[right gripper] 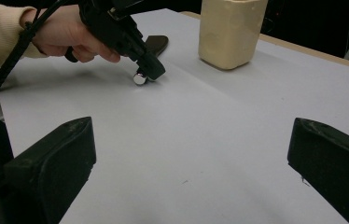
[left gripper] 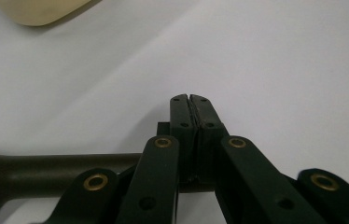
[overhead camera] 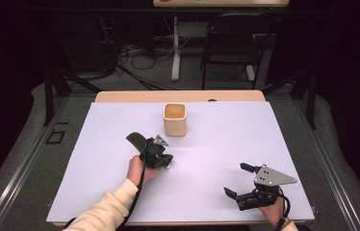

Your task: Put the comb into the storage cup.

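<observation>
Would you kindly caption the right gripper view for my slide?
Open right gripper faces the left gripper, shut on a dark utensil beside a cream cup.

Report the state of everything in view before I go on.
Cream cup: upright, open-topped, on the white sheet; contents unclear.
Dark utensil: lying flat on the sheet by the left gripper; whether it is gripped is unclear.
Left gripper: jaws shut, tip down at the sheet.
Right gripper: jaws wide open, nothing between them.
</observation>
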